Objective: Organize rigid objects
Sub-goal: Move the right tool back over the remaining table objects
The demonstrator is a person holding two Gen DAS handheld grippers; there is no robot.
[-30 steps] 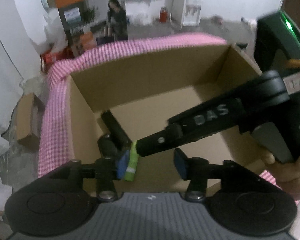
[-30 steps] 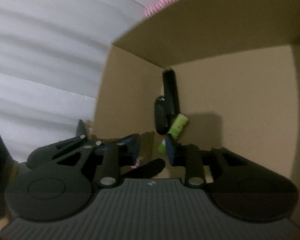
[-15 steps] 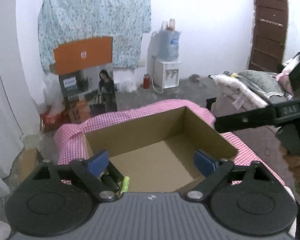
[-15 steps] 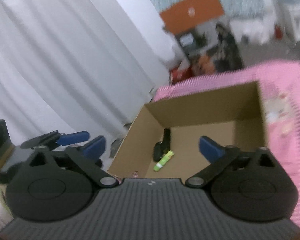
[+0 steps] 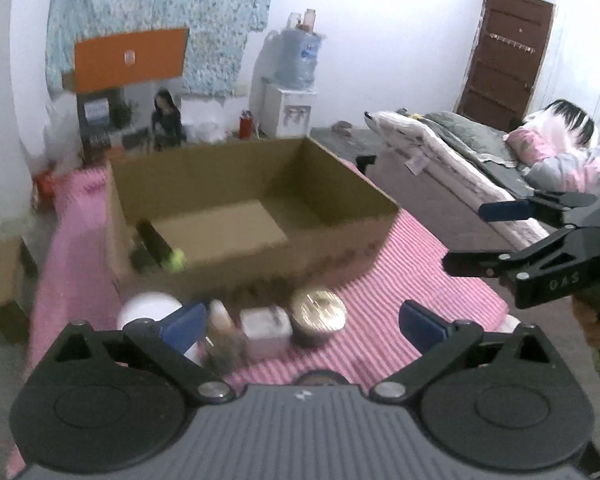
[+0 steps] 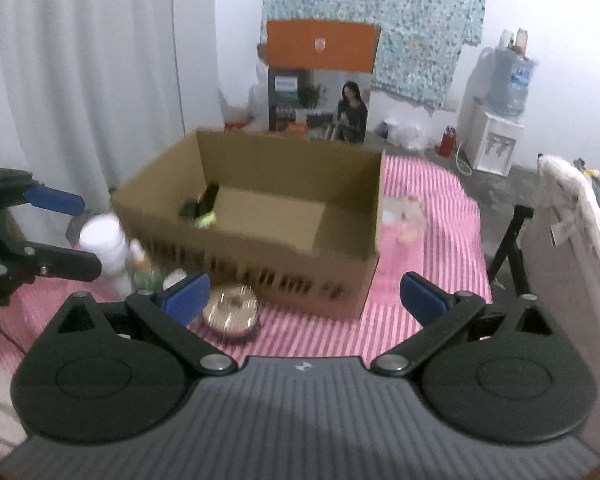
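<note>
White tub (image 5: 148,306), at the left end of the row in front of the box, on the pink striped cloth (image 5: 400,280). Bottle (image 5: 220,316), just right of the tub, upright, blurred. Small white box (image 5: 266,326), next in the row. Gold-lidded jar (image 5: 318,312), right end of the row, just in front of the box wall. Cardboard box (image 5: 340,232), open-topped, on the worktop behind the row; inside, in its near left corner, a black item (image 5: 152,240) with a green tube (image 5: 176,260) touching it; the rest of the floor bare. Left hand-held gripper (image 5: 300,322): jaws just been opening, now spread wide, nothing between the pads, hovering over the row of items. Right hand-held gripper (image 6: 304,298): jaws spread wide, nothing pinched, held over the cloth in front of the box; in the left view it shows at the far right edge with a hand (image 5: 592,320) on its grip. Beyond: curtain (image 6: 80,80), printed carton (image 6: 320,100), water dispenser (image 6: 496,136), bed (image 5: 460,160), door (image 5: 508,56).
</note>
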